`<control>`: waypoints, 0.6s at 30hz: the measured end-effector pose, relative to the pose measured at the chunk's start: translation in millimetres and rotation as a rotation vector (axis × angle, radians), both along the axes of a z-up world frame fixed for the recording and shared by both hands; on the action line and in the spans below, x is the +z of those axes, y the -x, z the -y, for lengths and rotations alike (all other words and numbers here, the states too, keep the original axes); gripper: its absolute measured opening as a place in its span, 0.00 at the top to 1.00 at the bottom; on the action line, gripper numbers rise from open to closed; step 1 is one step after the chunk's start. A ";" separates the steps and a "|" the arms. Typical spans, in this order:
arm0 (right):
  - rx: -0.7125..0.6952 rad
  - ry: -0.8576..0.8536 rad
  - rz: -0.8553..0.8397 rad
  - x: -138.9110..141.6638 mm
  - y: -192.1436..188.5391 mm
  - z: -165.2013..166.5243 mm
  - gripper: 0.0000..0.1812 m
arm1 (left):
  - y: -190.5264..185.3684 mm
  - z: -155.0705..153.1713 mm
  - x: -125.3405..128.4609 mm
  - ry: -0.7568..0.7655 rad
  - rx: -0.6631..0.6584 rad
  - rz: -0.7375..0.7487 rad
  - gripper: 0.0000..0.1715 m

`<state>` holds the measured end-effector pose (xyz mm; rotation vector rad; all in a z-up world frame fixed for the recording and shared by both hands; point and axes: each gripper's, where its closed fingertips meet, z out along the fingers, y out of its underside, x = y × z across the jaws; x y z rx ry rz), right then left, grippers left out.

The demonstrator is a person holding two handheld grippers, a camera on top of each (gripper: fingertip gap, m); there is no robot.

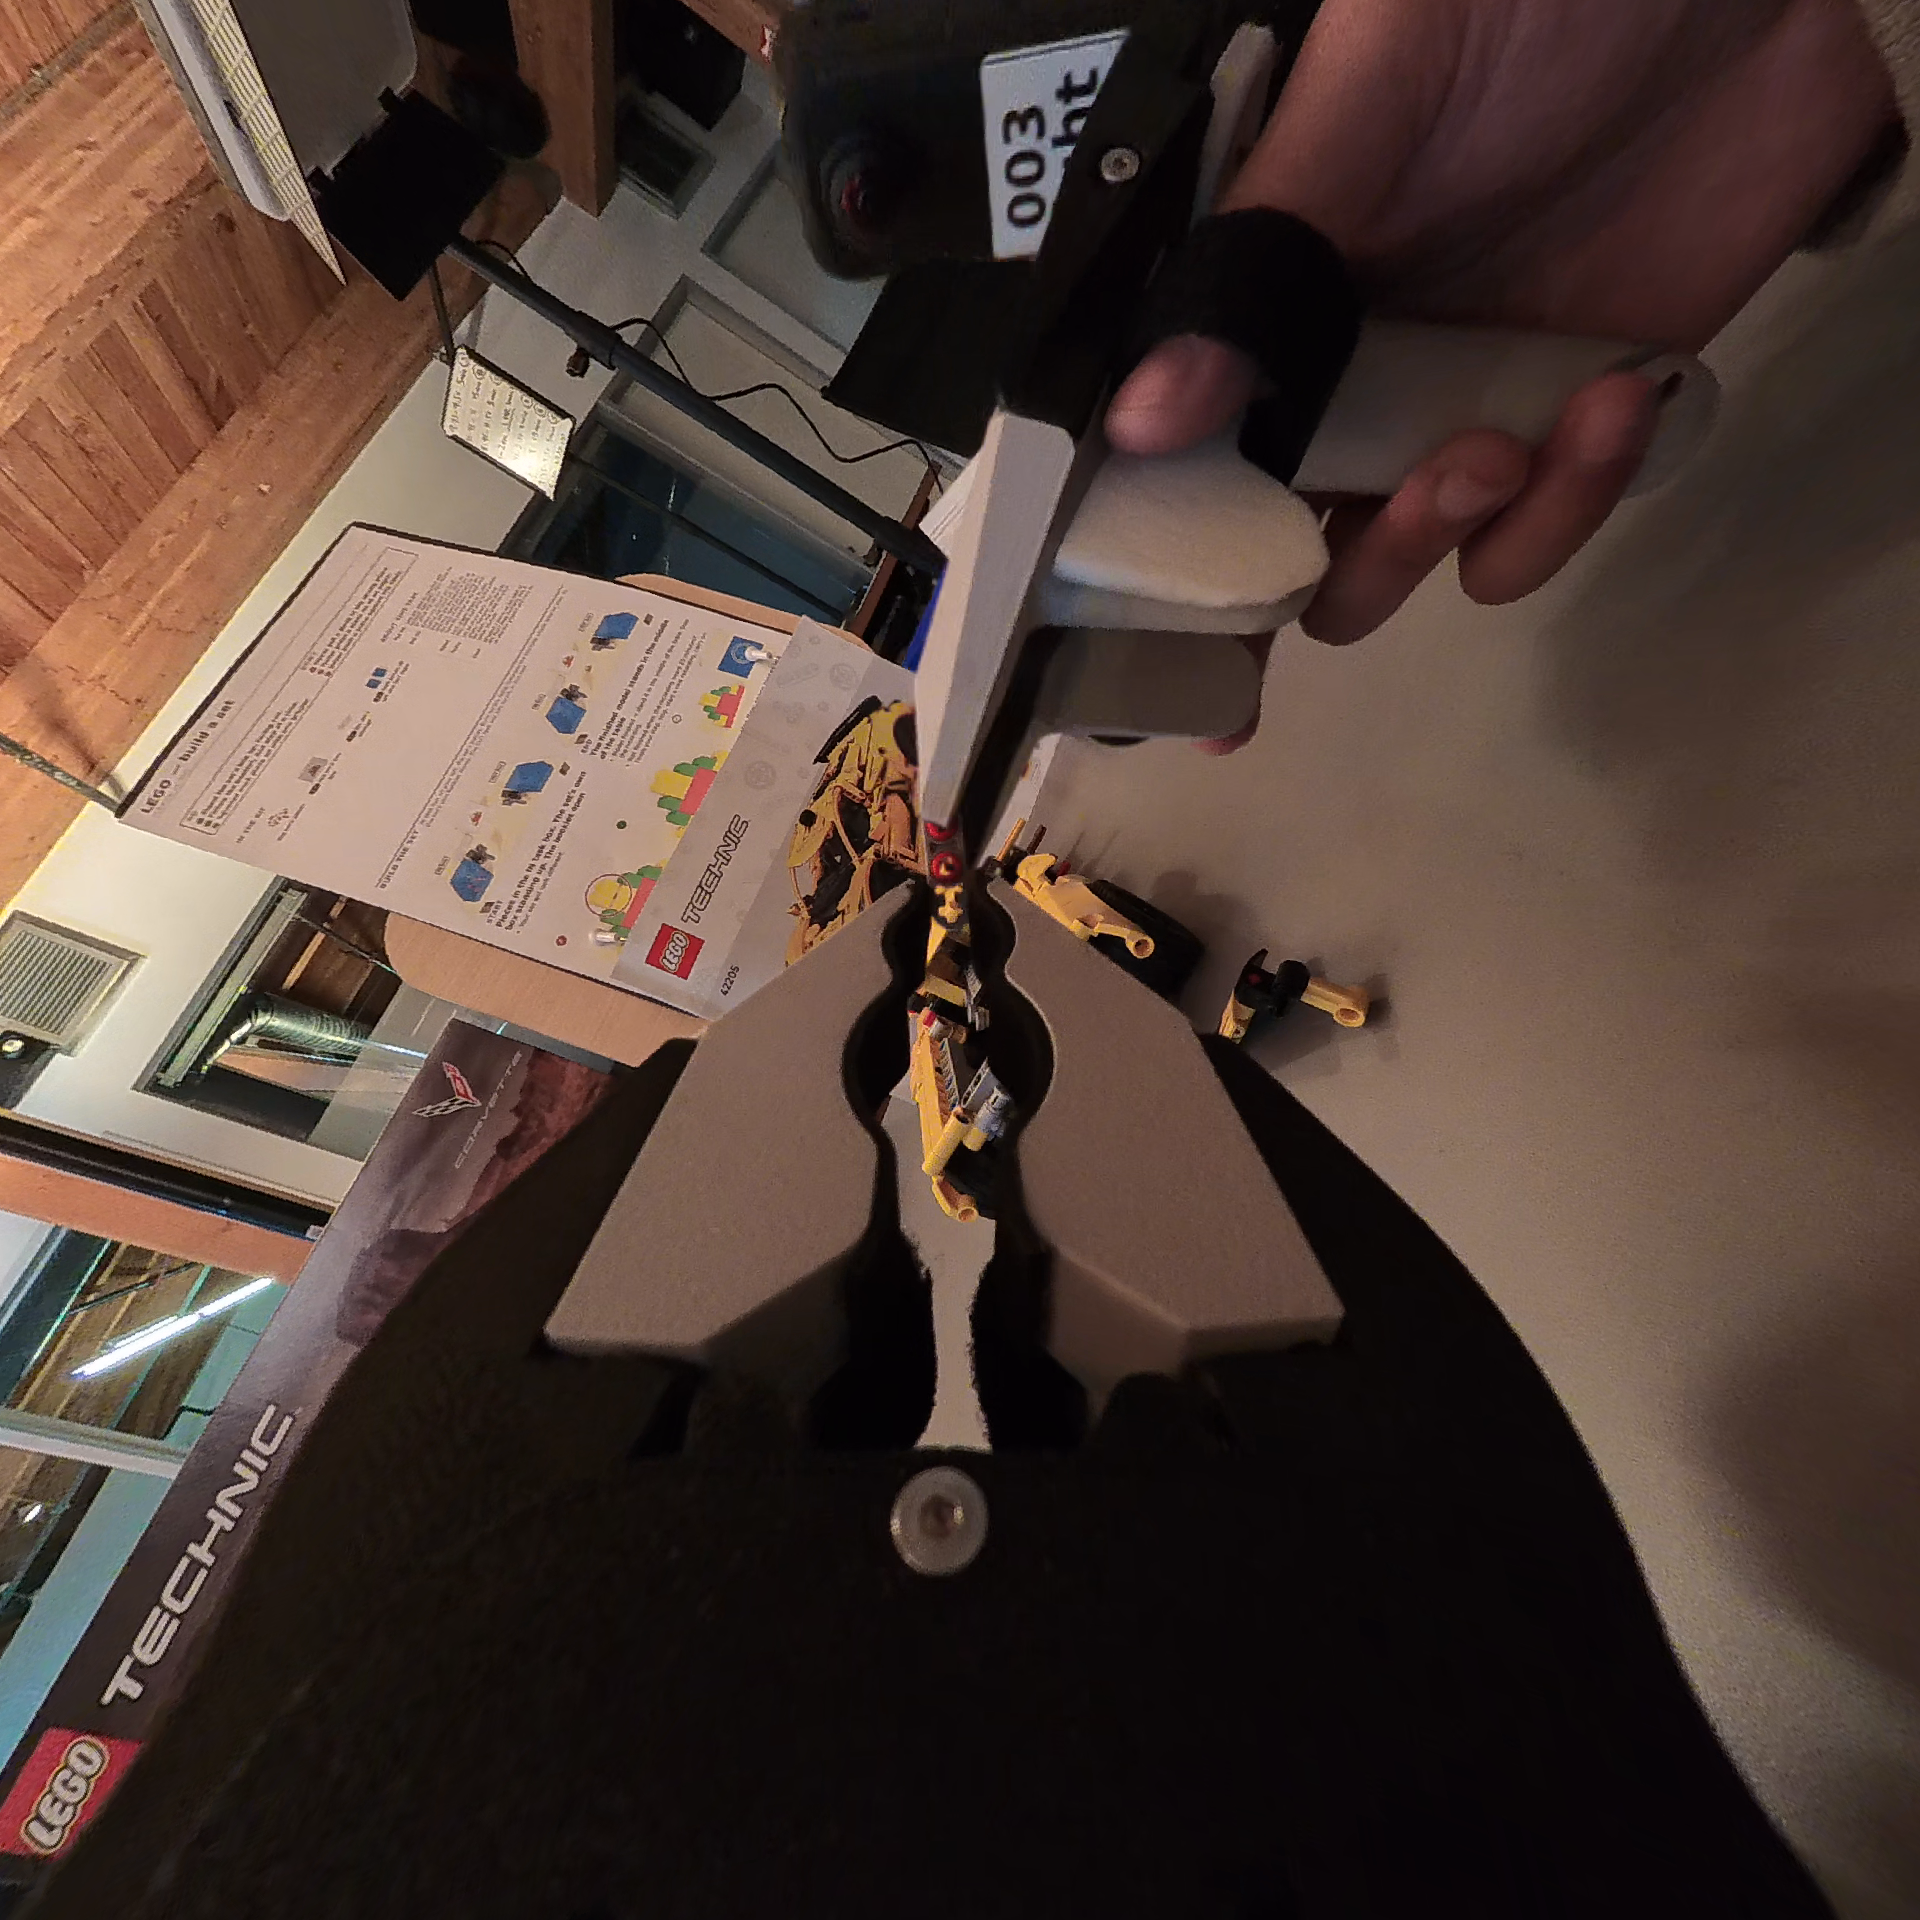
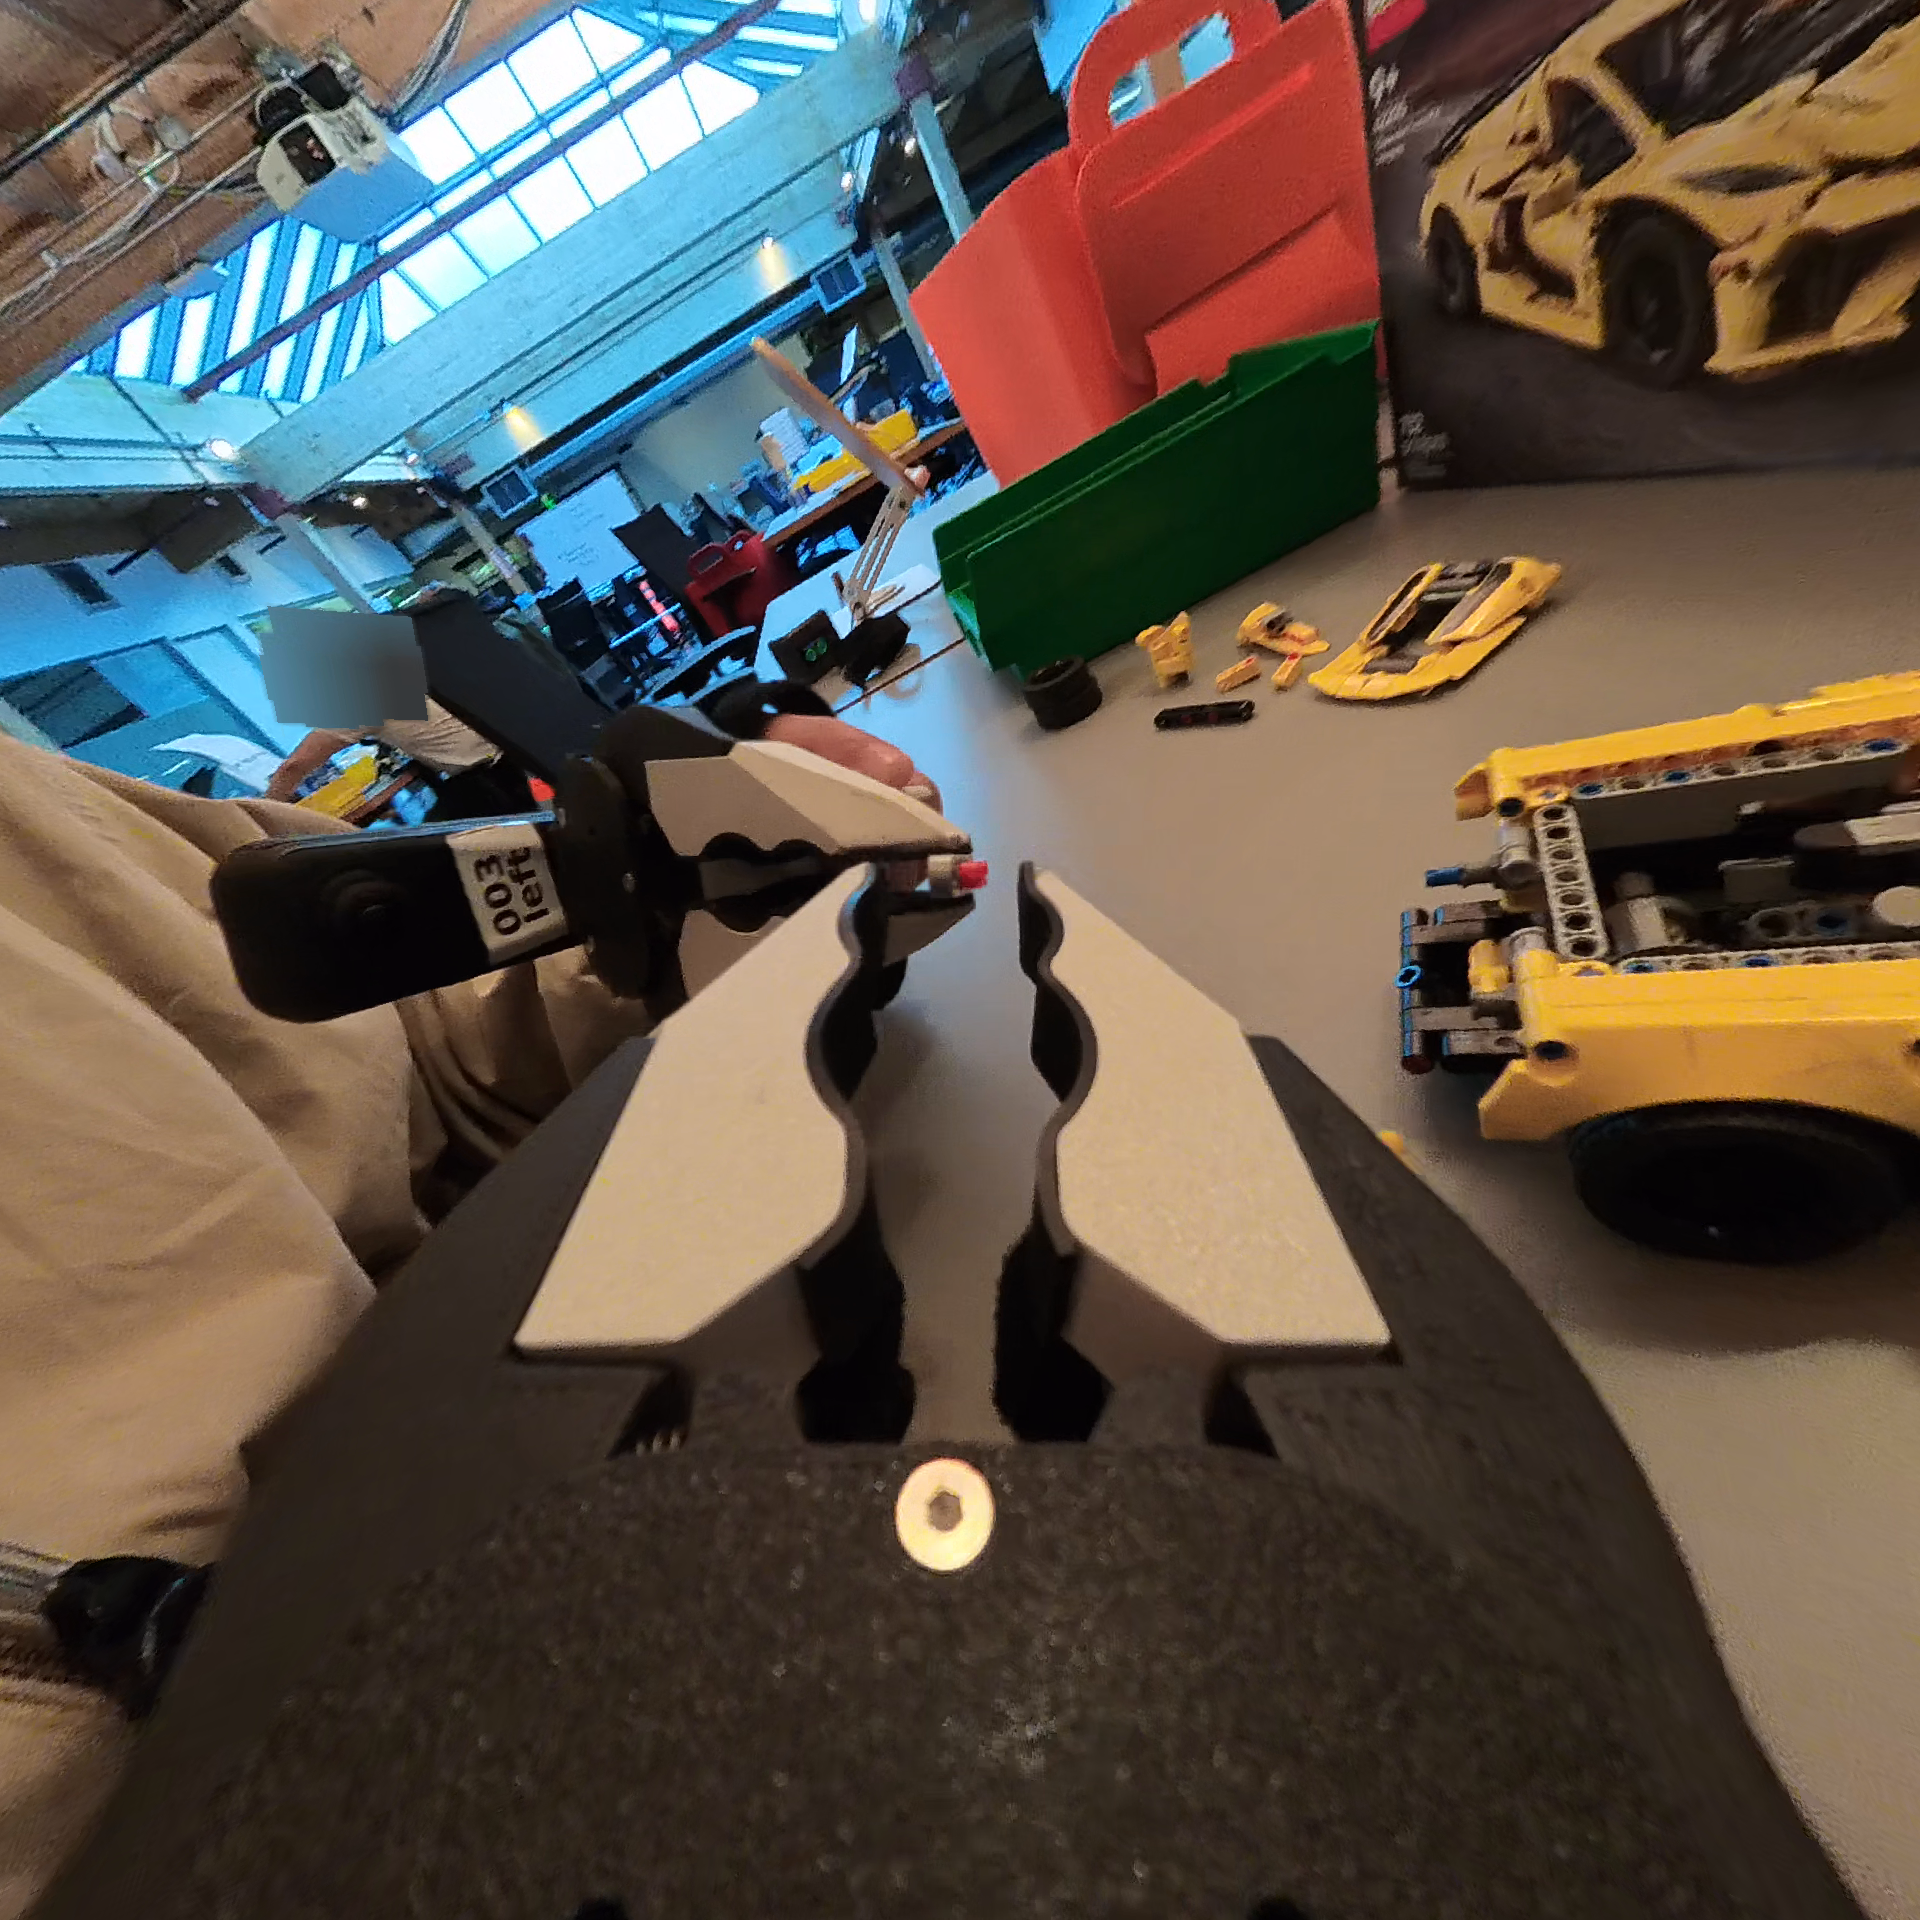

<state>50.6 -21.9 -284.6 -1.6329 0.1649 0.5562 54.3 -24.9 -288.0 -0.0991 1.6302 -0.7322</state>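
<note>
My left gripper (image 1: 951,899) is shut on a slim yellow brick assembly (image 1: 951,1101) that runs along the gap between its grey fingers. The assembly's grey and red end (image 2: 961,873) sticks out past the tips. My right gripper (image 2: 945,878) is open, and the red end lies between its two fingertips; I cannot tell whether they touch it. In the left wrist view the right gripper (image 1: 951,831) comes in from above, held by a person's hand (image 1: 1507,208). The left gripper (image 2: 940,868) enters the right wrist view from the left.
A part-built yellow car (image 2: 1683,935) stands on the grey table (image 2: 1247,831) at right. Further back lie a yellow body panel (image 2: 1434,629), small yellow pieces (image 2: 1273,634) and a black tyre (image 2: 1060,691). Behind them are a green tray (image 2: 1174,520), an orange box (image 2: 1143,260) and the set box (image 2: 1662,229). Instruction sheets (image 1: 447,727) stand ahead. The tips of both grippers are at nearly the same place.
</note>
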 end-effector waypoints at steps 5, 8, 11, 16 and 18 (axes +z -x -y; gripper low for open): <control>-0.001 -0.014 0.006 3.6 -0.1 2.2 0.91 | -0.4 -1.0 -0.1 0.000 0.005 -0.001 0.97; 0.000 -0.018 -0.003 4.5 -0.9 3.2 0.93 | 0.1 -0.7 -0.2 0.005 0.000 -0.005 0.97; -0.009 -0.016 0.006 3.7 -2.2 3.1 0.95 | 0.7 -0.2 0.0 0.001 -0.002 -0.001 0.97; 0.013 0.006 -0.067 2.2 -1.3 4.7 0.96 | 1.5 1.6 -1.0 -0.013 -0.003 0.002 0.97; 0.019 0.014 -0.053 0.3 -1.4 5.7 0.96 | 1.5 2.6 -2.2 -0.019 -0.001 -0.003 0.97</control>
